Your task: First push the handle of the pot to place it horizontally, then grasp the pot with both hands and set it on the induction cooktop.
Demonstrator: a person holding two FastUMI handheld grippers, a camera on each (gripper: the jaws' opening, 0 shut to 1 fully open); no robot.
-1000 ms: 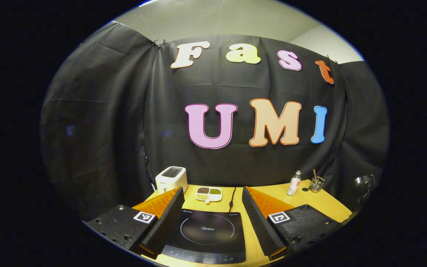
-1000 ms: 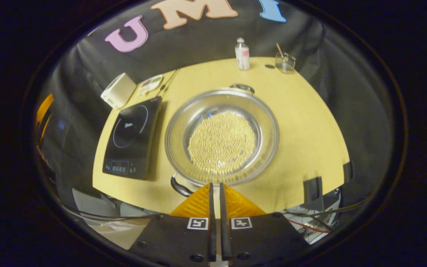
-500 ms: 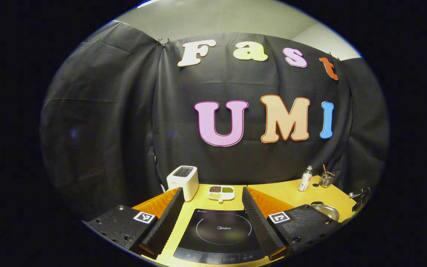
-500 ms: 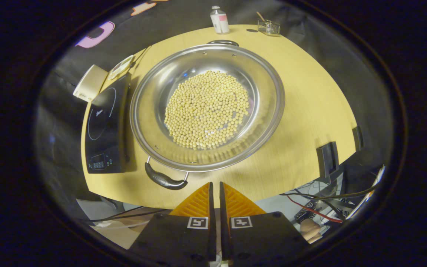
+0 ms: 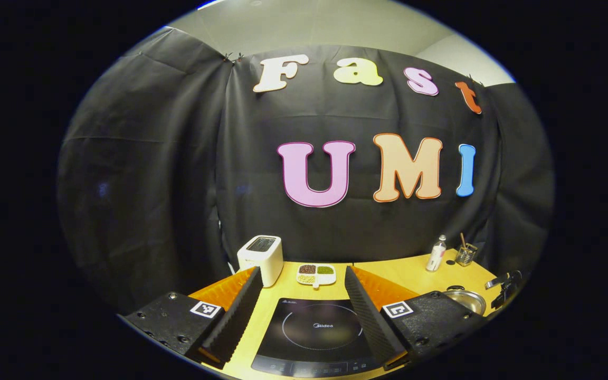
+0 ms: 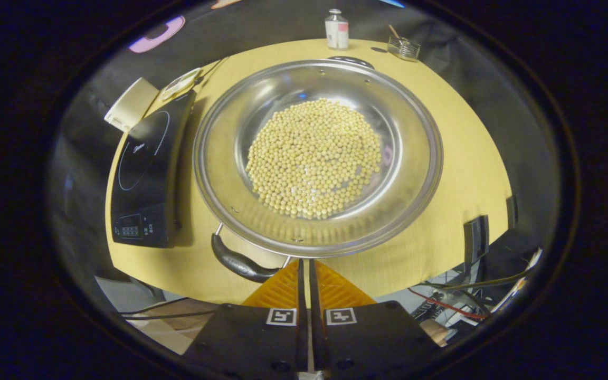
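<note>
Operator: Cooktop [image 6: 148,177] position is confirmed at the left of the desk [image 6: 473,174]. Pot [image 6: 317,158], loaded with pale beans [image 6: 314,158], sits just to its right, apart from it. What is the status of each tool?

Technician: Left tool [image 5: 304,311] hangs above the cooktop with its fingers spread wide, holding nothing. Right tool [image 6: 306,282] hangs at the desk's near edge, fingers closed together on nothing, tips just beside the pot's near handle [image 6: 243,264].

Operator: Step in hand?

Technician: Judged to be the handle push. The near handle points toward the front-left; the far handle [image 6: 351,60] lies at the back rim.

Operator: Recommended procedure?

Technician: Keep the right tool clenched so it acts as one stiff pusher. Set its tips against the side of the handle grip, low and near the end. Push steadily sideways so the pot turns in place. Avoid lifting or jolting; the beans could shift. Stop once both handles line up left to right.
</note>
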